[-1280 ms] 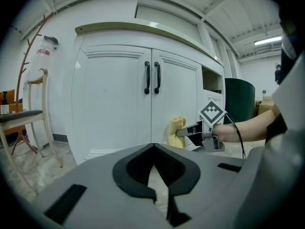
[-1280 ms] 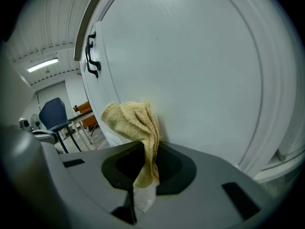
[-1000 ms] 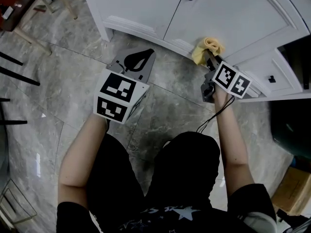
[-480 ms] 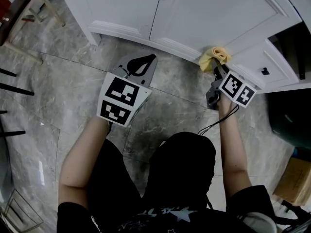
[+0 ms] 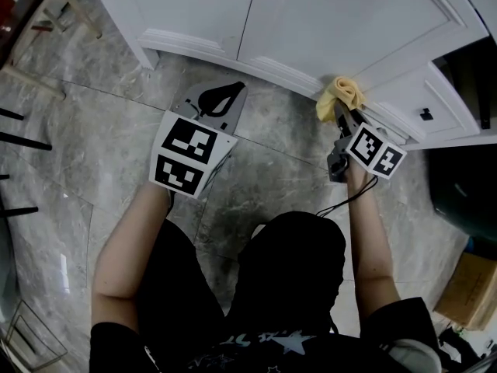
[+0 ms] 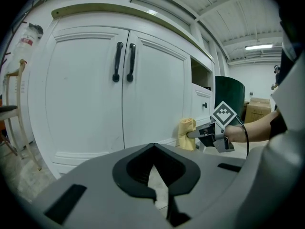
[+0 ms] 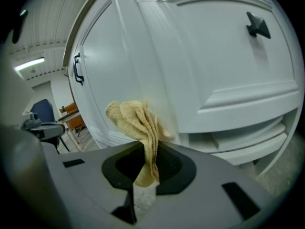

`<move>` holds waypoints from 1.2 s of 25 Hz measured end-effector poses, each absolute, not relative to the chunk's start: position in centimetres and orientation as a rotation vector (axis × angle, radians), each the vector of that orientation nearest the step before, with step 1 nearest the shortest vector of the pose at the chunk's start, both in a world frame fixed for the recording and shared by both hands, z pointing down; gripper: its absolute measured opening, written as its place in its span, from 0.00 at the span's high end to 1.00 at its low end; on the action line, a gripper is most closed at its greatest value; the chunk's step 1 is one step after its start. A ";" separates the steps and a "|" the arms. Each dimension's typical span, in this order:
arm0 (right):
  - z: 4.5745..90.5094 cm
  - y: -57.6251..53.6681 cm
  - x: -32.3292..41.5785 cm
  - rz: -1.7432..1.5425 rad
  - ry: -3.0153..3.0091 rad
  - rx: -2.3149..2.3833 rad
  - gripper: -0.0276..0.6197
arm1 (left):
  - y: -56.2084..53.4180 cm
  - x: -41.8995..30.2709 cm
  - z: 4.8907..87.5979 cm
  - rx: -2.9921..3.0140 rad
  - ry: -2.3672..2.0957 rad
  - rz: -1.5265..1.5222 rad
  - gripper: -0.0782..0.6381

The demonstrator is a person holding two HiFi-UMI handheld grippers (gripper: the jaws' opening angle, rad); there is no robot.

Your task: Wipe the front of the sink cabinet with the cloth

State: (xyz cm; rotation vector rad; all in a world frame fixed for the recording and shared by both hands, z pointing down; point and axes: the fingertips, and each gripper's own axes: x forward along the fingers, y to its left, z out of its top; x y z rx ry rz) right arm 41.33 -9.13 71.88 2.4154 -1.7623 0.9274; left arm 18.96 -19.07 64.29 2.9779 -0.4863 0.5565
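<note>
A yellow cloth (image 5: pixel 340 93) is pressed against the bottom rail of the white sink cabinet (image 5: pixel 349 22), where the right door meets the small drawer unit. My right gripper (image 5: pixel 339 109) is shut on it. In the right gripper view the cloth (image 7: pixel 137 120) bunches up out of the jaws of that gripper (image 7: pixel 145 175) and touches the cabinet front (image 7: pixel 214 70). My left gripper (image 5: pixel 216 99) hangs over the floor in front of the doors, shut and holding nothing. From the left gripper view (image 6: pixel 159 199) I see the cloth (image 6: pixel 187 133) at the cabinet base (image 6: pixel 86 104).
Two black handles (image 6: pixel 123 61) sit on the double doors, and a black knob (image 5: pixel 425 115) on the drawer. Wooden chair legs (image 5: pixel 70 6) stand at the far left. A dark green bin (image 5: pixel 466 200) and a cardboard box (image 5: pixel 470 290) are at the right. The floor is grey marble tile.
The right gripper with the cloth has shifted slightly along the cabinet's bottom rail. The left gripper has barely moved.
</note>
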 end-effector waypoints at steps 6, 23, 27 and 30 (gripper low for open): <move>73.3 -13.7 35.5 0.930 -1.916 2.223 0.86 | -20.7 15.8 64.7 2.950 -0.585 0.573 0.87; 76.4 -25.5 26.8 0.958 -2.024 1.997 0.86 | -24.1 5.3 65.5 2.842 -0.830 0.596 0.87; 76.5 -25.0 27.4 0.947 -1.997 2.023 0.86 | -23.9 5.7 66.0 2.842 -0.810 0.601 0.87; 76.6 -23.9 28.2 0.944 -1.969 2.049 0.86 | -23.4 6.5 66.3 2.850 -0.776 0.598 0.87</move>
